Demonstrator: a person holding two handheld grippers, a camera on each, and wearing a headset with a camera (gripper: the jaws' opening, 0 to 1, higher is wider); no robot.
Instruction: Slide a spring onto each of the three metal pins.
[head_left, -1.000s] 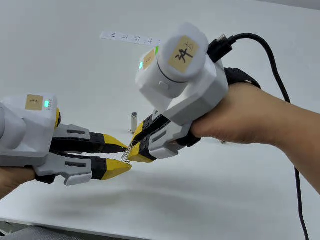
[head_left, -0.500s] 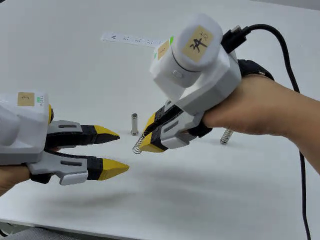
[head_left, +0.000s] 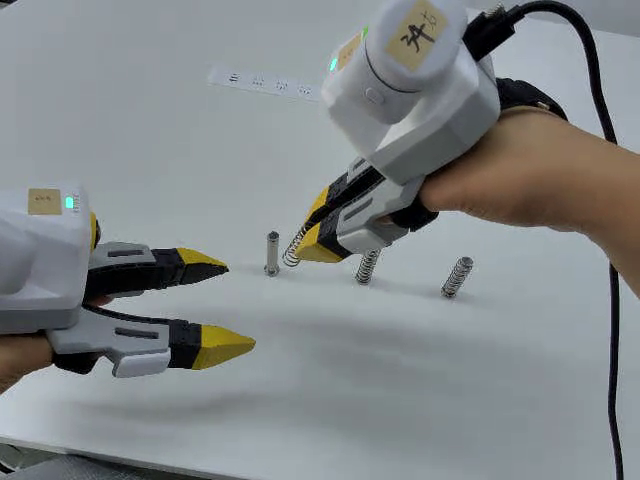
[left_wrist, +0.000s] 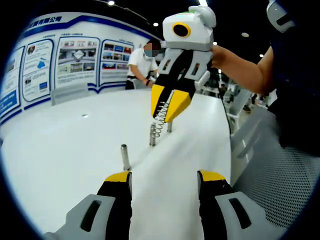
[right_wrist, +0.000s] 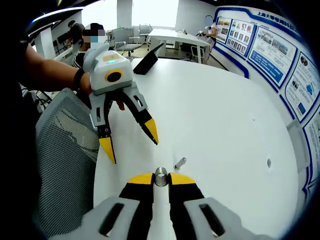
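My right gripper (head_left: 312, 243) is shut on a small wire spring (head_left: 294, 248) and holds it tilted just right of a bare metal pin (head_left: 272, 253) that stands upright on the white table. In the right gripper view the spring (right_wrist: 160, 176) sticks out between my shut fingertips, with the pin (right_wrist: 180, 163) just beyond. Two more springs (head_left: 368, 266) (head_left: 457, 277) stand on pins further right. My left gripper (head_left: 228, 306) hovers open and holds nothing at the lower left, apart from the pin. From the left gripper view the right gripper (left_wrist: 169, 107) hangs above the pin (left_wrist: 124, 156).
A white label strip (head_left: 265, 82) lies at the back of the table. A black cable (head_left: 590, 90) runs from the right gripper past the arm. A grey mesh chair (right_wrist: 65, 165) stands off the table's near edge. People stand in the background.
The right gripper has pulled up and to the right with the spring, away from the left gripper's tips. The left gripper's jaws have spread wider and drawn back to the left.
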